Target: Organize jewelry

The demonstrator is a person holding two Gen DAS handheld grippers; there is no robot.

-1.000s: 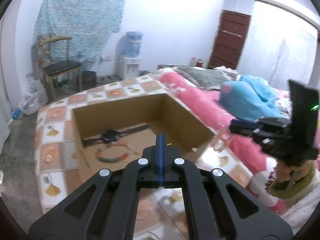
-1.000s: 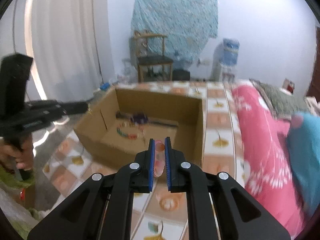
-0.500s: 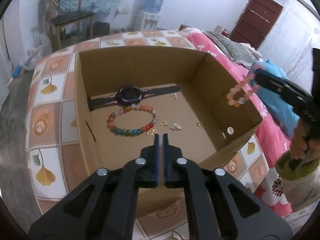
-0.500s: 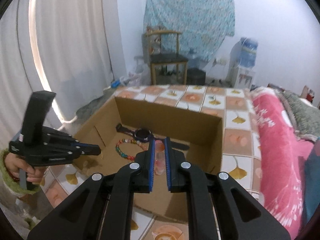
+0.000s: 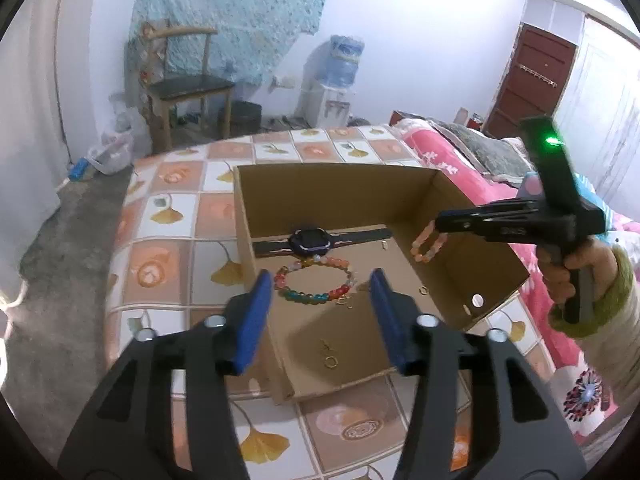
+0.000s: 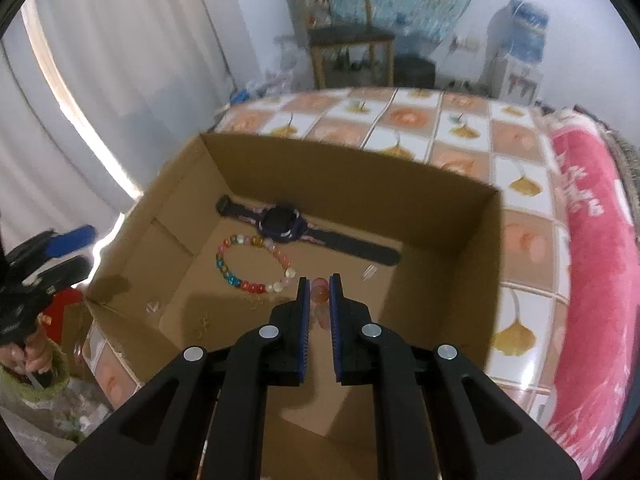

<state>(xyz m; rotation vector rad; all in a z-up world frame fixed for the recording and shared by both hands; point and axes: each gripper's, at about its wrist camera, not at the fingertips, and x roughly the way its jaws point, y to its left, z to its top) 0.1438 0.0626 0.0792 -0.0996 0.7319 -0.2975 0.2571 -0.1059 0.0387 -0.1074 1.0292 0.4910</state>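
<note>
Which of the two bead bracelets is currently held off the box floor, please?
The pale pink bracelet, dangling from the right gripper above the cardboard box; the multicoloured bracelet lies flat beside the watch.

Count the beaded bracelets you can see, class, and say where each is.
2. The multicoloured bracelet lies on the cardboard box floor beside the watch; the pink bracelet hangs from the right gripper above the box.

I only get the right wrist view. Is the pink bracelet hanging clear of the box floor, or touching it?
Observer: It looks clear. The pink bracelet dangles as a full loop from the right hand-held gripper, above the box floor.
Operator: Is the left hand-held gripper in the way?
Observer: No. The left hand-held gripper is wide open and empty, over the box's near left corner.
Operator: Anything below the loop?
Observer: A small ring lies on the floor there.
</note>
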